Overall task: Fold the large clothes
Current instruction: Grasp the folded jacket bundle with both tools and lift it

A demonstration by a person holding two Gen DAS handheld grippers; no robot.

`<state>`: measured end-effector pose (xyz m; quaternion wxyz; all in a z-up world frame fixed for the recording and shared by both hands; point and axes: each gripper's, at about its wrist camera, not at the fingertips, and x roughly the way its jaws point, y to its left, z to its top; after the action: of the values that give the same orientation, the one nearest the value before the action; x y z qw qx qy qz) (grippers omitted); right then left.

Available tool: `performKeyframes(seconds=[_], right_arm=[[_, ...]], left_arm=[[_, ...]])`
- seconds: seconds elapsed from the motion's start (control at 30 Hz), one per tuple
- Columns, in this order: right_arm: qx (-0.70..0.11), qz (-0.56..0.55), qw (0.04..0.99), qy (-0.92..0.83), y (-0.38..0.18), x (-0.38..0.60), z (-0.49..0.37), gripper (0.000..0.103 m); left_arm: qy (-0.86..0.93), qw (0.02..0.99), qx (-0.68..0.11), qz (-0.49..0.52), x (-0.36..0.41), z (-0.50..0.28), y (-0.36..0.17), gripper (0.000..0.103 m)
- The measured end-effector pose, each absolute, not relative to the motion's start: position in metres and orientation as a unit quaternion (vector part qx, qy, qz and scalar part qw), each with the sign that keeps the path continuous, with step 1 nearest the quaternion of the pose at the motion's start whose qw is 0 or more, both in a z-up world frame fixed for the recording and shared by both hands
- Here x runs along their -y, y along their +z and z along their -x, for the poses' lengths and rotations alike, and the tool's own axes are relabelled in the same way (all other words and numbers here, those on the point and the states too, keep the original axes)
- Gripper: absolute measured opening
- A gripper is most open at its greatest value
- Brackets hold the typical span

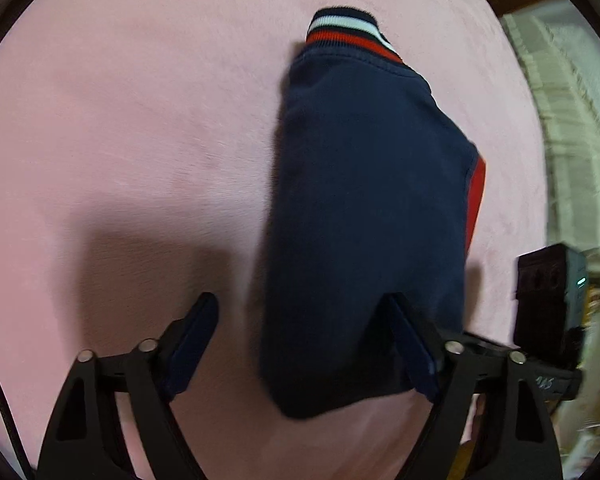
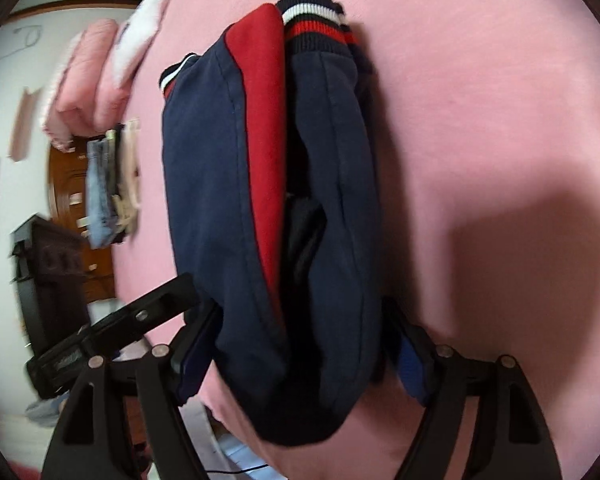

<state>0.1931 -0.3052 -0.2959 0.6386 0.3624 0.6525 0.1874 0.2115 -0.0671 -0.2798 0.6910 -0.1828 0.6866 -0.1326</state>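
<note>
The navy jacket lies folded into a narrow bundle on the pink bed — mostly done. Left tongs and right tongs gape around its near end, gripping nothing — tidying remains.

Pink bedcover, folded jeans beyond.

— Any writing you can make out?
— Only faint scrawled marks on the black gripper body, lower right of the left wrist view; too blurred to read.
— Elsewhere?
— Nothing legible.
</note>
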Motion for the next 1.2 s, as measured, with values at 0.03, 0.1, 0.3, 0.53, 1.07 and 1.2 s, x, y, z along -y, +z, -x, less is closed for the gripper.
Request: performKeyframes(seconds=[0.03,0.1,0.3,0.53,1.07,1.2], right_arm=[[-0.651,-0.366,0.636,0.193,-0.298,0.307,-0.195,0.078],[-0.646,-0.374,0.634,0.201,-0.3,0.309,-0.195,0.075],[-0.633,-0.369,0.648,0.209,-0.287,0.306,-0.189,0.046],[-0.614,-0.349,0.681,0.195,-0.246,0.296,-0.185,0.038],[-0.567,-0.312,0.709,0.28,-0.169,0.081,-0.216,0.036],[-0.536,-0.321,0.708,0.33,-0.147,-0.002,-0.253,0.036]], left_arm=[[-0.14,0.686,-0.684,0.206,0.065,-0.213,-0.285,0.076],[-0.161,0.673,-0.677,0.251,0.061,-0.216,-0.293,0.06],[-0.176,0.662,-0.672,0.284,0.055,-0.213,-0.301,0.048],[-0.197,0.682,-0.649,0.274,0.049,-0.209,-0.274,0.04],[-0.135,0.752,-0.572,0.298,-0.183,-0.201,-0.172,0.034],[-0.1,0.794,-0.534,0.272,-0.275,-0.224,-0.118,0.034]])
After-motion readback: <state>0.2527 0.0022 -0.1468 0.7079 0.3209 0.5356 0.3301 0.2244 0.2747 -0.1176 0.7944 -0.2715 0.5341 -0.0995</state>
